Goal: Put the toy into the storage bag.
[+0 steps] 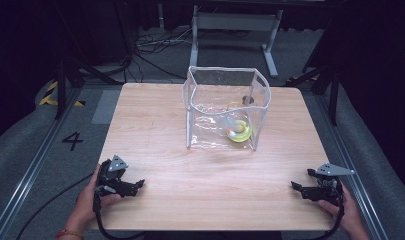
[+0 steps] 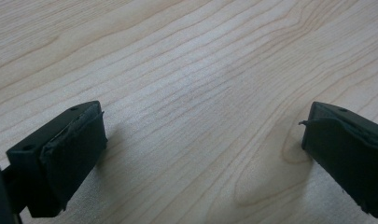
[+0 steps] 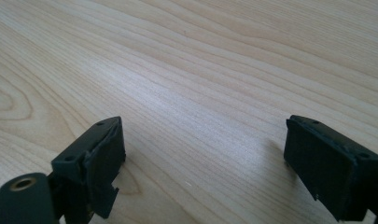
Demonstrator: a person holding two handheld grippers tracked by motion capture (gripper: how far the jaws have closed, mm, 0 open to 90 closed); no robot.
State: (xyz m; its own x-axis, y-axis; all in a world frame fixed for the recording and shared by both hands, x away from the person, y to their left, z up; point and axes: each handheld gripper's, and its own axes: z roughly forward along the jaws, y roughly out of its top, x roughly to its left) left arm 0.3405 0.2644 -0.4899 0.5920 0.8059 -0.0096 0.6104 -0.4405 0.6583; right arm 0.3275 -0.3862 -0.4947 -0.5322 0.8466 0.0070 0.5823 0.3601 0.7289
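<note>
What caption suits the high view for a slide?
Two hand-held grippers, left and right, rest open before a clear bag.

A clear bag (image 1: 226, 107) holding a yellow ring (image 1: 240, 131) stands on the table (image 1: 155, 130).

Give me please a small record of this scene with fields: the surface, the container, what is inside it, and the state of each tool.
surface: light wooden table
container: clear plastic bag with a grey rim, standing open at the table's far middle
contents: a yellow-green ring-shaped thing on the bag's bottom; what it is I cannot tell
left tool: near left corner, held by the left hand, jaws wide apart, nothing between them
right tool: near right corner, held by the right hand, jaws wide apart, nothing between them
</note>
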